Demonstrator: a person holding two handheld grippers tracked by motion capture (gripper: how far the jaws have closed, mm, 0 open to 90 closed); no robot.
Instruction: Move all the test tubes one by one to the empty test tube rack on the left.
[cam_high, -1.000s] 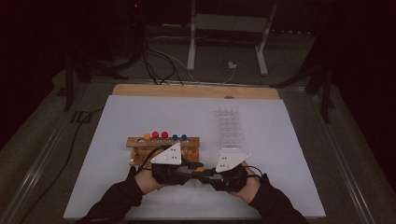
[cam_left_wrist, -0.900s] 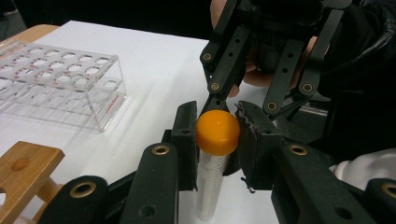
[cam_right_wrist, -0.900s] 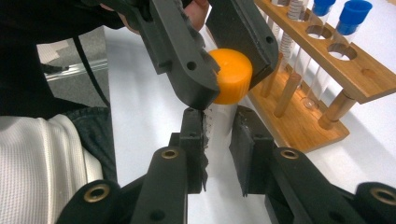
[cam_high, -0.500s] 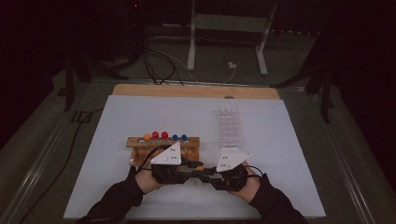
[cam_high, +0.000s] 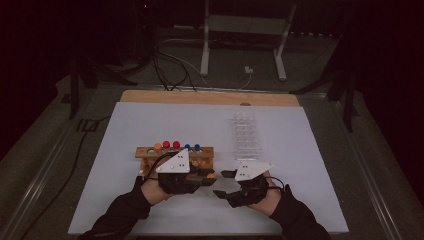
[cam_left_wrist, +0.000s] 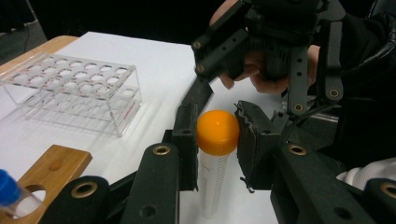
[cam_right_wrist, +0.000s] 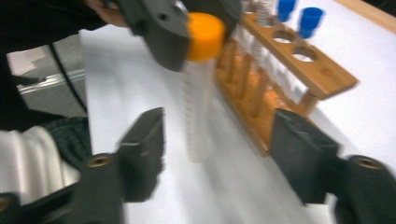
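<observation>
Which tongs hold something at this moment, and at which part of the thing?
The left tongs hold the orange-capped tube by its cap. The right tongs have just opened and hold nothing; the tube stands between their jaws, untouched.

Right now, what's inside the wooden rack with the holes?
The wooden rack holds tubes with orange, red and blue caps. Some holes are empty. The left gripper, clamped on an orange-capped tube, covers the rack's front in the high view.

My orange-capped clear tube (cam_left_wrist: 215, 158) is hanging upright by its cap, just beside the wooden rack (cam_right_wrist: 289, 70).
</observation>
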